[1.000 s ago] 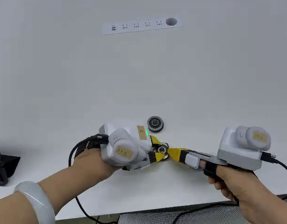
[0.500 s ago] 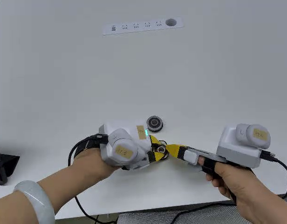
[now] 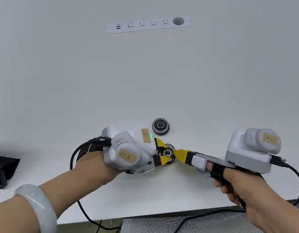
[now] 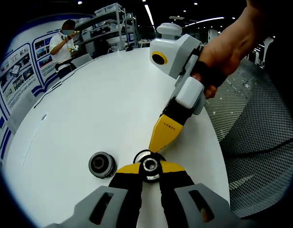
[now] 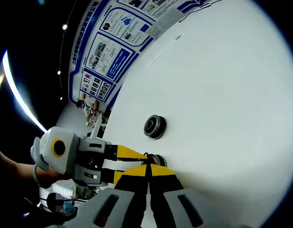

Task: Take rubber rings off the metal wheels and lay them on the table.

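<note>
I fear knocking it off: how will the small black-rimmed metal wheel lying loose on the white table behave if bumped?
The small black-rimmed metal wheel lies flat, so it would probably slide, not roll. Its rubber rim likely grips the white table, stopping it soon. Metal: probably heavy for its size.

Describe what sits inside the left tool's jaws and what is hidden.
A metal wheel, dark ring on it, clamped by the left tool. The shut tip of the right tool meets its rim. The jaws cover the wheel's sides; whether the ring is pinched cannot be seen.
</note>
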`<state>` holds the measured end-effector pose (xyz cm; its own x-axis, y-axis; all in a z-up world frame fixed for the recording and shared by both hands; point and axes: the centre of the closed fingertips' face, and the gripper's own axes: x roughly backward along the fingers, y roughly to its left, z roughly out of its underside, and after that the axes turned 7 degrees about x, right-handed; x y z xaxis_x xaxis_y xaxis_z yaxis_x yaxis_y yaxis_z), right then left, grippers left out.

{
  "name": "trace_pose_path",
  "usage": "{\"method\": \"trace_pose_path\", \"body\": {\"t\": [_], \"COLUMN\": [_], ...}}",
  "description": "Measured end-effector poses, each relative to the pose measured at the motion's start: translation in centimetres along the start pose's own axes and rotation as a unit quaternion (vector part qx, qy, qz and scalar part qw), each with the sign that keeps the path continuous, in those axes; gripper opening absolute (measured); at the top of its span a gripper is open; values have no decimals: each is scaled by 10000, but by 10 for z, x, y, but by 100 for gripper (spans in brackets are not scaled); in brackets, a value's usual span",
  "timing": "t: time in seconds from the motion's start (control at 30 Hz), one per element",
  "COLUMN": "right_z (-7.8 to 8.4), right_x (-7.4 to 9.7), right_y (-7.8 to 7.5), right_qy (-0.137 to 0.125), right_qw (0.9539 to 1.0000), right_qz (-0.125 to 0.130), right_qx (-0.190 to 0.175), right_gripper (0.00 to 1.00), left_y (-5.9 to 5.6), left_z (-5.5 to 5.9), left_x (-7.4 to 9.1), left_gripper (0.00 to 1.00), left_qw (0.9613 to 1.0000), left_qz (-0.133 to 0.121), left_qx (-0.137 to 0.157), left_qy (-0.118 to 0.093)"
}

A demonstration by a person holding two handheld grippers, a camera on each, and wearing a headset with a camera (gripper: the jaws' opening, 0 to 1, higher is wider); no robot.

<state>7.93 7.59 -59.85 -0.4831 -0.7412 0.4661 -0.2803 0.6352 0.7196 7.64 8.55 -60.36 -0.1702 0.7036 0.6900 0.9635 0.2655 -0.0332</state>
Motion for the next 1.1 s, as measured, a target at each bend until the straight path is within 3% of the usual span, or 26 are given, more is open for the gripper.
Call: {"method": "trace_pose_path", "body": {"t": [0.63, 1.1], "right_z": [3, -1], "right_x": [0, 0], "right_y": [-1, 7], "right_qy": [55, 35], "right_qw": [10000, 10000], "right_qz": [15, -68], "right_qx": [9, 21], "right_gripper": [2, 2], "left_y": [-2, 4], "left_z": [-6, 0], "left_x": [7, 11], "left_gripper": [24, 42], "left_qw": [9993, 9980], "left_qz": [-133, -309], "left_qx": [93, 330], "left_qy": [-336, -444]}}
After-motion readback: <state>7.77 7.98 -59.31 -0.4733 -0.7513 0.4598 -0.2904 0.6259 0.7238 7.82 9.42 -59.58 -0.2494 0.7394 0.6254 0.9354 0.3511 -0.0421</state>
